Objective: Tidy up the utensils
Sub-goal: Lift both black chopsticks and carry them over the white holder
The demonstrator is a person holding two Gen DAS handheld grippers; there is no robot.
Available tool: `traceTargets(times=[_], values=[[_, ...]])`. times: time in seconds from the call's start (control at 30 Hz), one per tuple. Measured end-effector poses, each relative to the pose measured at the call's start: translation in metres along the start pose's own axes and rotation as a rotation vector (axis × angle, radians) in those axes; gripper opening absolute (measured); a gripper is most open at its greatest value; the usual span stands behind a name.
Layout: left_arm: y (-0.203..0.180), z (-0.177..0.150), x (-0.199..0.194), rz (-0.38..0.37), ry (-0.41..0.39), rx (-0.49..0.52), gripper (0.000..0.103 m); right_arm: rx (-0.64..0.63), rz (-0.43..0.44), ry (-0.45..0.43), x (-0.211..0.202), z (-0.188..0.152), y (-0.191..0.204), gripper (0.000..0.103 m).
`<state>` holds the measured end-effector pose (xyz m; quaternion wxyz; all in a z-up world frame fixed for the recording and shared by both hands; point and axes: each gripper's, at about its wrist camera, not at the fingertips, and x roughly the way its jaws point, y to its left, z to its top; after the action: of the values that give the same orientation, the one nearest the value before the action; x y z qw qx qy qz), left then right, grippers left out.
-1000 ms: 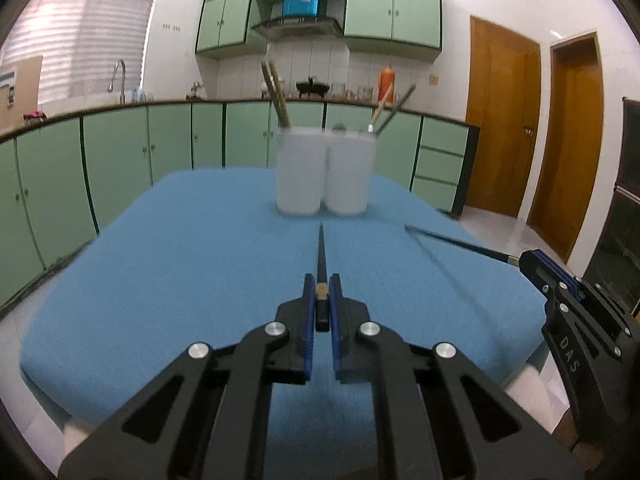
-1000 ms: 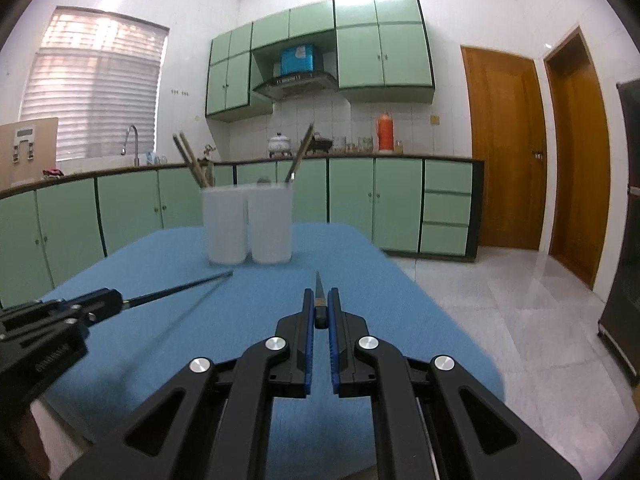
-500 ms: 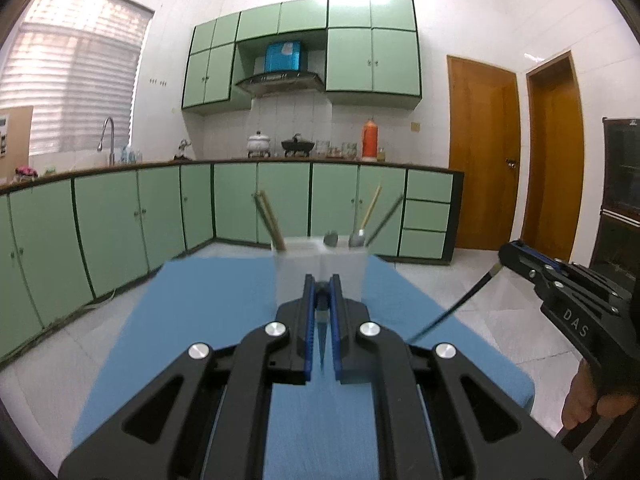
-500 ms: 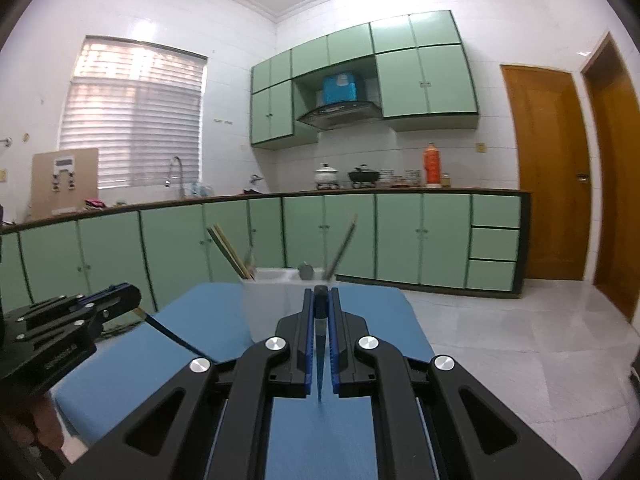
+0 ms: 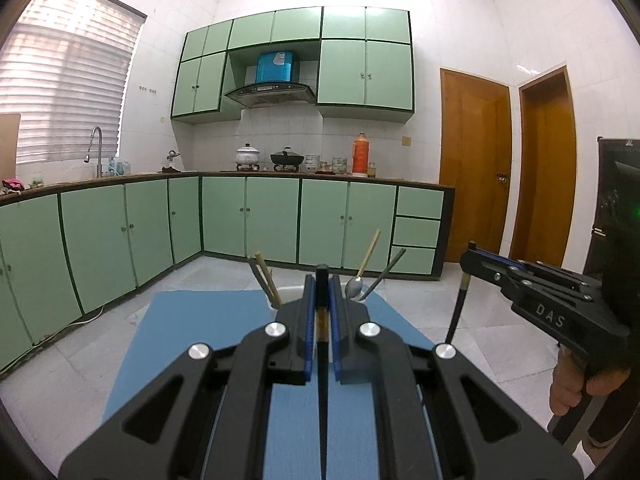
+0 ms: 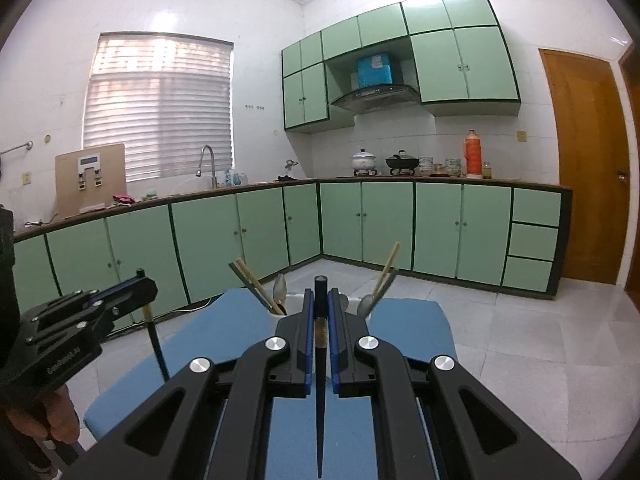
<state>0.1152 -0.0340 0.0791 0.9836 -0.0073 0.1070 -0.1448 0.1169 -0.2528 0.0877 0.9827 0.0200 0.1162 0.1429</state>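
Observation:
My left gripper (image 5: 321,286) is shut on a black chopstick (image 5: 322,392) that hangs point down between the jaws. My right gripper (image 6: 319,298) is shut on another black chopstick (image 6: 319,400), also point down. Both are high above the blue table (image 5: 192,344). Two white holders stand beyond the fingers, mostly hidden; the rim (image 6: 296,300) shows. Wooden chopsticks (image 5: 266,278) and a spoon (image 5: 353,287) stick out of them. The right gripper (image 5: 532,292) shows in the left view with its chopstick (image 5: 456,312); the left gripper (image 6: 80,320) shows in the right view.
Green cabinets (image 5: 260,220) line the far wall under a counter with pots (image 5: 248,156) and a red flask (image 5: 360,154). Tiled floor (image 6: 520,340) surrounds the table. Wooden doors (image 5: 476,168) stand at right.
Both grippers rose and tilted up, turning the chopsticks from pointing forward to hanging point down. The holders dropped low in view behind the fingers.

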Motion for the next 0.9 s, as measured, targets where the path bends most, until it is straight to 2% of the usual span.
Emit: traceTargets(times=[0.17, 0.3, 0.47, 0.6, 0.77, 0.9], values=[[0.005, 0.016, 0.011, -0.019, -0.021, -0.014, 0.006, -0.006, 0.020, -0.005, 0.012, 0.020, -0.002, 0.007], [0.004, 0.042, 0.025, -0.033, -0.060, -0.008, 0.006, -0.003, 0.030, -0.033, 0.023, 0.048, -0.005, 0.007], [-0.004, 0.078, 0.047, -0.018, -0.139, 0.035, 0.006, 0.008, 0.043, -0.075, 0.044, 0.088, -0.010, 0.007], [-0.005, 0.099, 0.073, 0.004, -0.173, 0.037, 0.006, 0.010, 0.026, -0.115, 0.068, 0.115, -0.014, 0.007], [0.002, 0.117, 0.109, 0.033, -0.216, 0.008, 0.006, 0.030, -0.005, -0.135, 0.107, 0.132, -0.026, 0.007], [0.007, 0.123, 0.143, 0.073, -0.235, -0.006, 0.006, 0.033, -0.032, -0.134, 0.138, 0.131, -0.034, 0.007]])
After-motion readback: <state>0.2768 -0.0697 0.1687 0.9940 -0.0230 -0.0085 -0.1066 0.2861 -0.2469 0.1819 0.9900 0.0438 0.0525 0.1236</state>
